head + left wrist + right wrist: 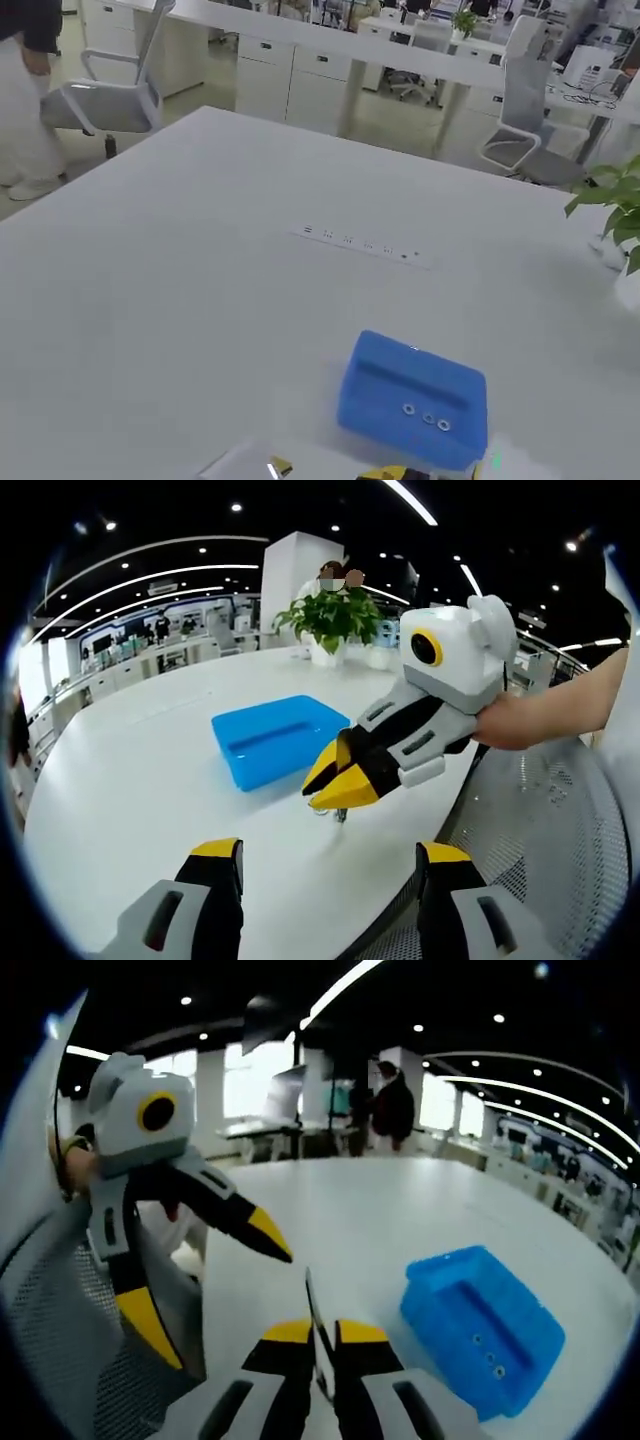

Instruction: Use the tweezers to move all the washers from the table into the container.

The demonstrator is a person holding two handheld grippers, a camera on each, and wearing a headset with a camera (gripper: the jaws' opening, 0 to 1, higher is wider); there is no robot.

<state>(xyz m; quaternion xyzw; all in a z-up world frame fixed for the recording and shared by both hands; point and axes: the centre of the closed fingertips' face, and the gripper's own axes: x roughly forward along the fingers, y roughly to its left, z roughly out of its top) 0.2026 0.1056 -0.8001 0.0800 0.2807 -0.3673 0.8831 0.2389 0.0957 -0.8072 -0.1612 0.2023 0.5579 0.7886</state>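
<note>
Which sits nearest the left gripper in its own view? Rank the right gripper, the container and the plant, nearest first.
From the left gripper, jaws open:
1. The right gripper, just ahead at centre, shut on the tweezers.
2. The container, behind it and to the left on the table.
3. The plant, at the table's far edge.

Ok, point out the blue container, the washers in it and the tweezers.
blue container [350, 400], head view, on its left wall.
washers [428, 418], head view, on the middle one of three.
tweezers [312, 1310], right gripper view, on the bare upper shaft.
</note>
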